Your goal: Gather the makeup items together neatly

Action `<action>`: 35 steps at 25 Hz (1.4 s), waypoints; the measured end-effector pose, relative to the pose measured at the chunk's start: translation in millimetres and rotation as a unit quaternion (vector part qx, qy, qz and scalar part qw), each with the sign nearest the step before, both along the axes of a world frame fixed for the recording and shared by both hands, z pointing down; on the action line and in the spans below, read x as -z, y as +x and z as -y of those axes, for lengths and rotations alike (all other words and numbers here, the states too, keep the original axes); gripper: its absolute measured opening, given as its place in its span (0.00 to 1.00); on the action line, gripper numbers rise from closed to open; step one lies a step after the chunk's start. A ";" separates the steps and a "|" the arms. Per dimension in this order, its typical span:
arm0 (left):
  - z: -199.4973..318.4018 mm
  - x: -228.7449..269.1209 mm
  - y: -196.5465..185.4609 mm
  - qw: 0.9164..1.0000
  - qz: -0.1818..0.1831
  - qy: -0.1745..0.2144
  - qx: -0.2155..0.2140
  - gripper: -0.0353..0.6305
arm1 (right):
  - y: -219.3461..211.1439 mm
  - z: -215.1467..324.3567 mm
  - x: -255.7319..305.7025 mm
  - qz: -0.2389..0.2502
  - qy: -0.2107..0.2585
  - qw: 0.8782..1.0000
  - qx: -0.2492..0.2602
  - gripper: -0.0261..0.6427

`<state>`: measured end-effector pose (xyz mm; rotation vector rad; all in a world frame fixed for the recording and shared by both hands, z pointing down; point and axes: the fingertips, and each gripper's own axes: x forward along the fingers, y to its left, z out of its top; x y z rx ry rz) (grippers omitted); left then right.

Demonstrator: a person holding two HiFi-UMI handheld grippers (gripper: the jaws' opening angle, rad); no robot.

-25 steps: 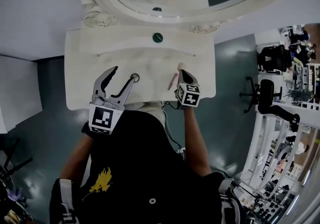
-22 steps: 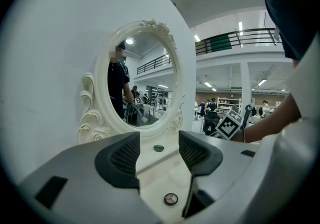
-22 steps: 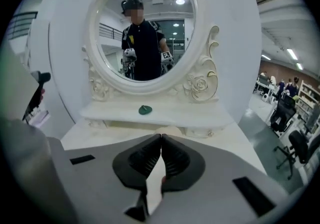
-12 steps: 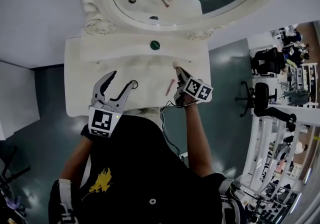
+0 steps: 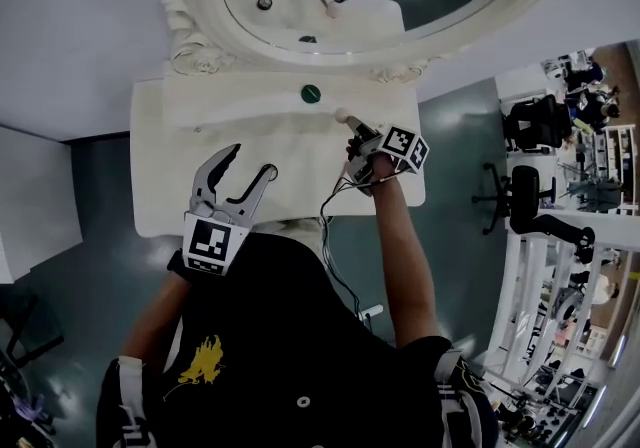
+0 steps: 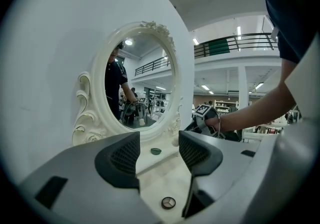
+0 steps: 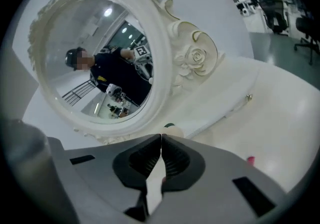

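Makeup pieces lie apart: a green round one (image 5: 311, 93) on the ledge (image 5: 240, 101) at upper centre, a small ring (image 6: 168, 202) on the surface (image 5: 170, 176) by the open, empty left claw (image 5: 253, 160). Right claw (image 5: 352, 126) grips a cream-tipped stick (image 5: 343, 117), likely mid-carry; next, it needs setting beside the green one

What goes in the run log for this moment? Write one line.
left hand-held gripper: open, empty, by round compact | right hand-held gripper: shut on cream-tipped stick, near green lid
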<state>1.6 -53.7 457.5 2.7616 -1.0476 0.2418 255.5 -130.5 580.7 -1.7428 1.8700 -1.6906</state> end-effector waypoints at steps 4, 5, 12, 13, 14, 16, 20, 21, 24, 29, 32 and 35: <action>0.6 -2.1 -7.4 1.000 0.009 0.001 0.006 0.43 | 6.9 20.9 -8.9 0.053 -0.033 0.997 -0.041 0.07; 2.4 -2.2 -8.8 1.000 0.010 0.000 0.008 0.43 | 8.7 26.7 -10.7 0.064 -0.041 0.996 -0.049 0.07; 13.7 -2.5 -19.1 0.999 0.012 0.004 0.032 0.43 | 15.4 60.2 -28.7 0.114 -0.069 0.988 -0.081 0.07; 14.6 -2.5 -21.0 0.999 0.013 0.005 0.034 0.43 | 14.0 62.9 -32.6 0.118 -0.073 0.987 -0.083 0.07; 15.5 -2.2 -22.6 0.999 0.011 0.008 0.038 0.43 | 12.9 64.5 -36.4 0.120 -0.076 0.986 -0.083 0.07; 17.2 -2.8 -26.4 0.999 0.013 0.010 0.043 0.43 | 10.6 67.6 -43.1 0.120 -0.084 0.986 -0.083 0.08; 24.2 -0.6 -36.3 0.998 0.001 0.019 0.063 0.43 | 6.1 74.8 -51.4 0.124 -0.090 0.984 -0.087 0.08; 25.4 -1.2 -38.6 0.998 -0.002 0.020 0.068 0.43 | 5.6 76.4 -53.1 0.124 -0.090 0.984 -0.087 0.08; 24.9 -7.8 -43.0 0.997 0.011 0.005 0.070 0.43 | 7.2 80.9 -57.0 0.119 -0.089 0.985 -0.090 0.08; 24.3 -12.9 -43.6 0.997 0.016 -0.002 0.069 0.43 | 12.7 82.3 -63.2 0.120 -0.097 0.983 -0.102 0.09; 24.3 -13.0 -44.4 0.997 0.011 -0.004 0.073 0.43 | 13.6 81.2 -65.7 0.134 -0.097 0.980 -0.111 0.09; 25.4 -11.0 -44.8 0.997 0.012 0.000 0.072 0.43 | 15.5 80.9 -65.3 0.146 -0.094 0.977 -0.121 0.10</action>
